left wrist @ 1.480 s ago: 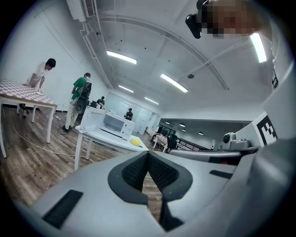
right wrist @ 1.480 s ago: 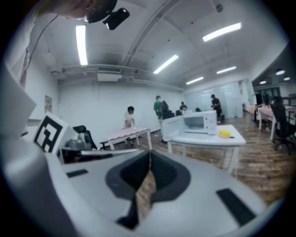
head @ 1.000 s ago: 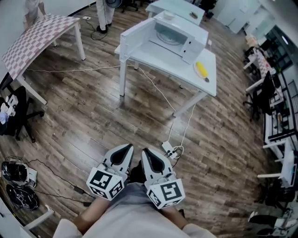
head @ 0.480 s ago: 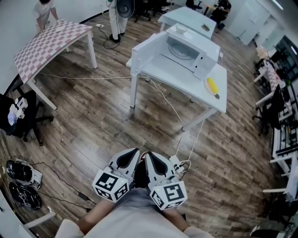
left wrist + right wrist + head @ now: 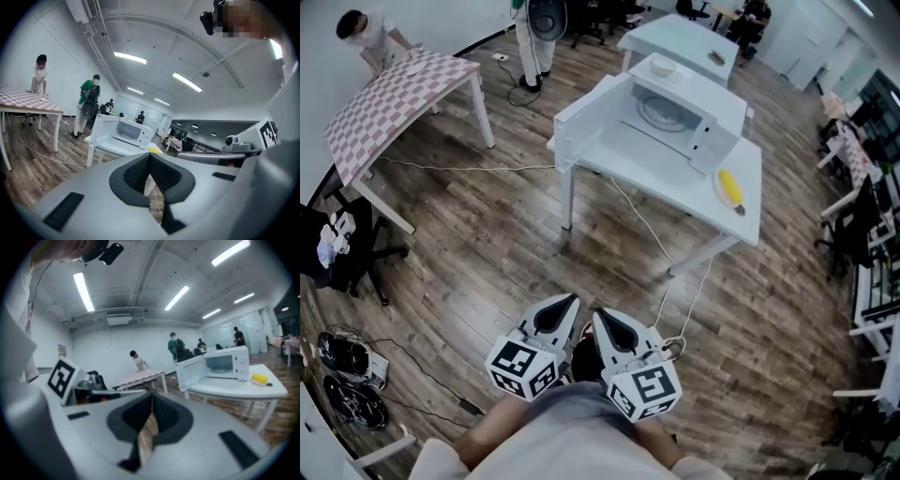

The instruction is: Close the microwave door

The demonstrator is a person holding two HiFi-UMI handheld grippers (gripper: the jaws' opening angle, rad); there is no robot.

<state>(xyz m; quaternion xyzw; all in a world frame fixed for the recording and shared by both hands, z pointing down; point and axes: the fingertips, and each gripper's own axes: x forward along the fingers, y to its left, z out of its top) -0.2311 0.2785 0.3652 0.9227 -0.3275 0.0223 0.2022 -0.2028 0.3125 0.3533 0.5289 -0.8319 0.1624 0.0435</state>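
White microwave [image 5: 680,117] stands well beyond left claw [image 5: 562,306] and right claw [image 5: 605,322].

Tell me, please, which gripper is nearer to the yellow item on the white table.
Right. The right gripper hangs well short of the yellow item, which lies ahead and to its right; the left gripper is beside it, on the side away from the item.

Open-plan office or lab space: wood-plank floor [image 5: 487,244], white table [image 5: 675,183], checkered table [image 5: 384,103], dark office chairs [image 5: 848,234] beside desks [image 5: 872,300], ceiling strip lights [image 5: 131,57], loose cables [image 5: 459,167].
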